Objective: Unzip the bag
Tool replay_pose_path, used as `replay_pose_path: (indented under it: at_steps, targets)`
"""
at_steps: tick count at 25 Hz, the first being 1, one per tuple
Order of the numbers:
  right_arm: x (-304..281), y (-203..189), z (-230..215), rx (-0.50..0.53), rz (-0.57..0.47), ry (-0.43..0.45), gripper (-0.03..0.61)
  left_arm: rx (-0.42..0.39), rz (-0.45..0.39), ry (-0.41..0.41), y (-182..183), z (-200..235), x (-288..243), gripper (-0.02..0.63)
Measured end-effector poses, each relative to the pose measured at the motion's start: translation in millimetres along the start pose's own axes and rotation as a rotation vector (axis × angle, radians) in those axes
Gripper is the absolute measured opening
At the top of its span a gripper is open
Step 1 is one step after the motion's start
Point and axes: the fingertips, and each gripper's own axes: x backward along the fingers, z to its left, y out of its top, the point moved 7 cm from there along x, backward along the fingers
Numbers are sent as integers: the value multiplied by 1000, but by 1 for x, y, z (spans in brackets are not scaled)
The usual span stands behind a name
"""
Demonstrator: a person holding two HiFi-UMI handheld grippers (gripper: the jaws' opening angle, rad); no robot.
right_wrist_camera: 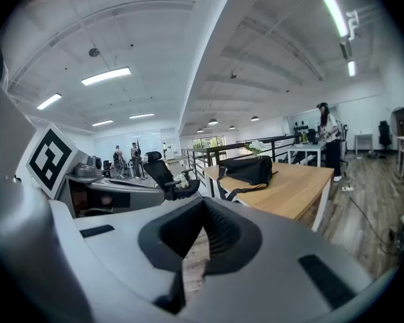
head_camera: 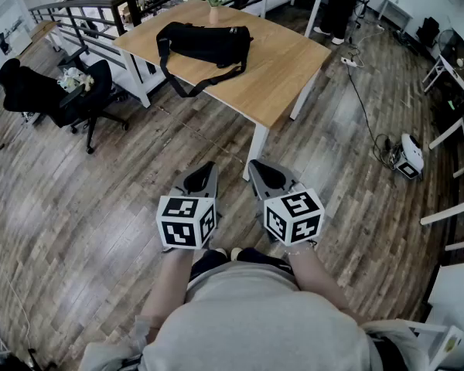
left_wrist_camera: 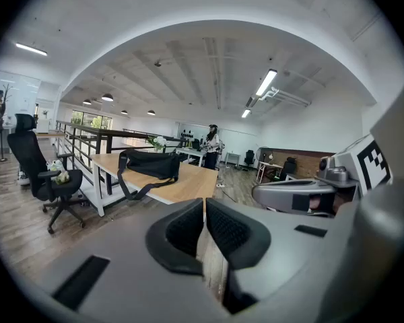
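One wide plank floor (head_camera: 77,207) fills most of the head view. A light wooden table (head_camera: 294,60) on white legs stands on it at the far side, with a dark railing (head_camera: 85,10) running along its far-left edge. A black office chair (head_camera: 62,95) sits left of the table, something pale on its seat.

The black bag (head_camera: 205,43) lies on its side at the table's far-left part, zip state not readable from here. Its strap (head_camera: 189,87) loops out over the tabletop toward the near edge. The bag is well apart from both grippers.

The left gripper (head_camera: 203,168) and the right gripper (head_camera: 261,167) are held side by side over the floor, near the person, pointing toward the table and slightly down. In the left gripper view the left gripper's jaws meet at the tips, clenched on nothing. In the right gripper view the right gripper's jaws are clenched too, nothing between them.

A small vase of white flowers (head_camera: 215,2) stands just behind the bag. A small white device (head_camera: 408,157) sits on the floor far right.
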Motion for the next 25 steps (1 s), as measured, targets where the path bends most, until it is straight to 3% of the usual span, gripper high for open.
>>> replay_pose_path:
  at_steps: [11, 16, 25]
  targets:
    - [-5, 1, 9, -3, -5, 21, 5, 9, 5, -6, -3, 8, 1, 28]
    - [-6, -6, 14, -22, -30, 47, 8, 35, -60, -59, -2, 8, 7, 28]
    - [-13, -13, 27, -14, 5, -16, 8, 36, -29, -54, -12, 32, 14, 29]
